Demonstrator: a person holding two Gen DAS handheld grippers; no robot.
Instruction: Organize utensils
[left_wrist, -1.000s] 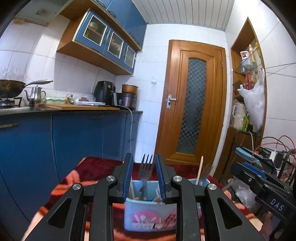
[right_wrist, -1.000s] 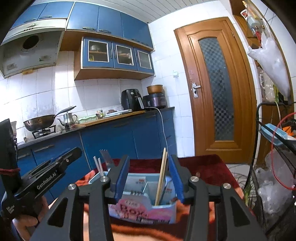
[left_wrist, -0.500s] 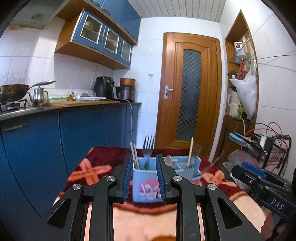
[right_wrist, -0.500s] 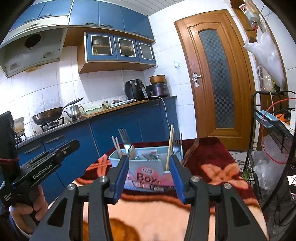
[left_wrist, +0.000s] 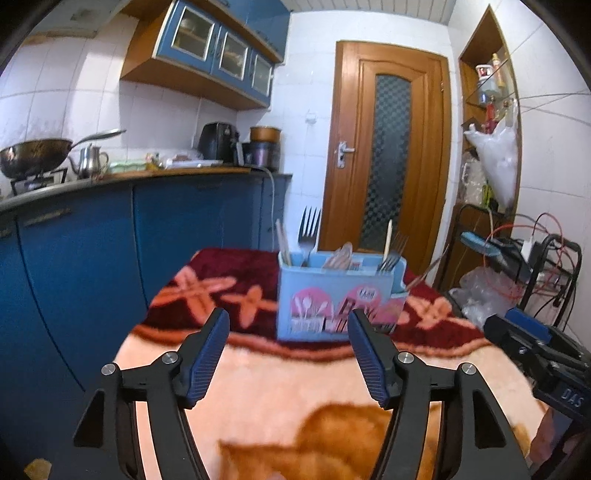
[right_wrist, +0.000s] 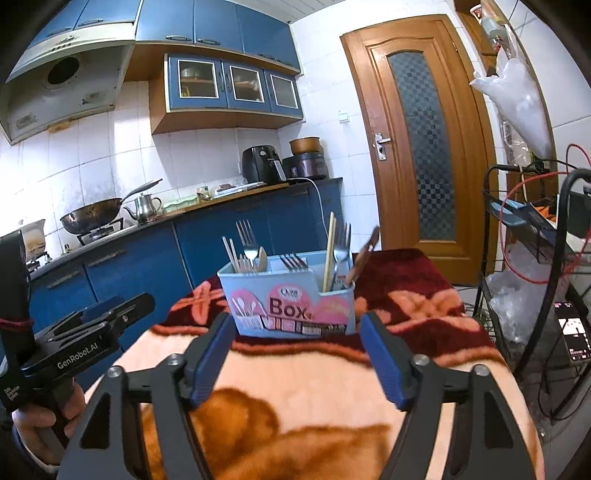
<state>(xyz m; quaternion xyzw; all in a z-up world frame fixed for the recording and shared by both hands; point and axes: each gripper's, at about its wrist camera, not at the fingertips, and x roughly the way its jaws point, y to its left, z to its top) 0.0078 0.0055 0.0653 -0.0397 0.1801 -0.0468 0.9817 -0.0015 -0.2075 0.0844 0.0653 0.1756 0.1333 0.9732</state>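
We hold our left tool (left_wrist: 288, 332) and right tool (right_wrist: 297, 334) spread wide, gripping nothing, above the blanket-covered counter (right_wrist: 332, 373). Ahead of both stands the blue utensil box (right_wrist: 291, 301), with forks (right_wrist: 248, 240) and chopsticks (right_wrist: 328, 251) upright inside.

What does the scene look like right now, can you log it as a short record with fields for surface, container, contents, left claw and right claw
surface: table under a red and peach floral blanket
container: light blue utensil box, pink pictures and the word "Box" on its front, upright on the blanket
contents: forks, chopsticks and a spoon standing upright in its compartments
left claw: open, empty, short of the box, not touching it
right claw: open, empty, short of the box, not touching it
background: blue kitchen cabinets, wooden door
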